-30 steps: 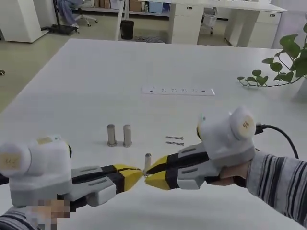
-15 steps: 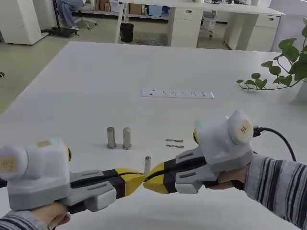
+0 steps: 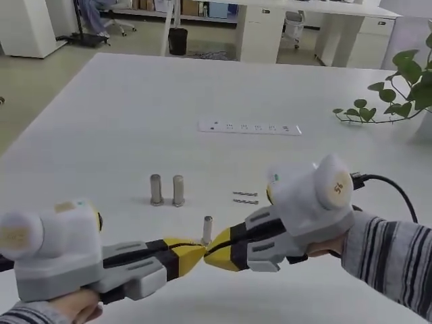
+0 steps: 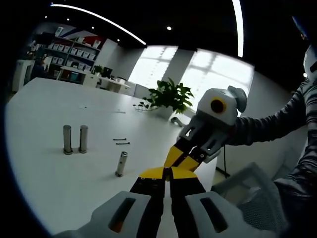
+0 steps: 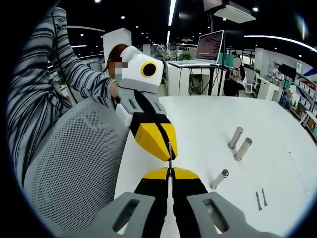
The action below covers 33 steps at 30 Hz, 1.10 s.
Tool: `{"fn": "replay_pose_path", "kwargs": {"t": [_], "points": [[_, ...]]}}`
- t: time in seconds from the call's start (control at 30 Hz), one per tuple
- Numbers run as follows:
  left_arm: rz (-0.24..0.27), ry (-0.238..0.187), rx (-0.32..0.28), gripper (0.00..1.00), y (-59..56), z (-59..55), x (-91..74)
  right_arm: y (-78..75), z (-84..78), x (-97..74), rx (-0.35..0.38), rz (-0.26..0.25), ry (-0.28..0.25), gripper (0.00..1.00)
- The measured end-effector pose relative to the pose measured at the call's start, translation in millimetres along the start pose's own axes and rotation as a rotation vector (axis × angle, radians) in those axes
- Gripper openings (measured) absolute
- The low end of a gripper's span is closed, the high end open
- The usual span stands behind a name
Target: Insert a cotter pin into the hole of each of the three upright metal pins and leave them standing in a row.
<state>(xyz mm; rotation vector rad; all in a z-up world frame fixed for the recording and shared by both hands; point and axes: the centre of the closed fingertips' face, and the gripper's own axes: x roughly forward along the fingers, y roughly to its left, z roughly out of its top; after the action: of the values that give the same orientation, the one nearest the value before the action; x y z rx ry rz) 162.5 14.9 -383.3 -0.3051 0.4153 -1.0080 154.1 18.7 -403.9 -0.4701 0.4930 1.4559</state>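
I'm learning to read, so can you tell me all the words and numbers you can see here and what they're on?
Right gripper, round sticker: a "5" then a blurred mark, not sure.
Left gripper, round sticker: too blurred to read.
Power strip on the table: marks too small to read.
Monitor screen: lines too small to read.

Left gripper and right gripper meet tip to tip, a cotter pin bridging them, just before the single pin, closing its near side. Two pins stand behind-left and loose cotter pins lie behind-right. The table is open between and beyond them, up to the power strip.
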Motion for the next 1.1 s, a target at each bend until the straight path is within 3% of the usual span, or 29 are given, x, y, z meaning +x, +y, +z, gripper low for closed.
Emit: {"fn": "replay_pose_path", "kwargs": {"t": [0.2,0.43,0.63,0.7,0.87,1.1], "points": [[0.03,-0.011,0.021,0.01,4.2,0.9,-0.1,-6.0,2.5,0.1,-0.03,-0.024,0.014,0.0],[0.082,-0.02,0.059,0.15,12.7,1.7,-1.6,-19.0,-3.9,0.8,-0.004,-0.079,0.058,0.0],[0.171,-0.012,0.149,0.27,24.9,2.6,-3.5,-29.5,-14.6,-2.7,0.013,-0.122,0.105,0.0],[0.194,-0.03,0.162,0.34,27.4,5.2,-2.6,-33.9,-20.5,-5.1,0.015,-0.142,0.135,0.0],[0.27,0.024,0.263,0.4,35.9,2.3,-0.3,-44.7,-30.5,-10.5,0.037,-0.191,0.182,0.0],[0.35,0.042,0.284,0.43,45.7,-0.2,8.4,-51.5,-38.7,-14.3,0.019,-0.215,0.239,0.0]]}}
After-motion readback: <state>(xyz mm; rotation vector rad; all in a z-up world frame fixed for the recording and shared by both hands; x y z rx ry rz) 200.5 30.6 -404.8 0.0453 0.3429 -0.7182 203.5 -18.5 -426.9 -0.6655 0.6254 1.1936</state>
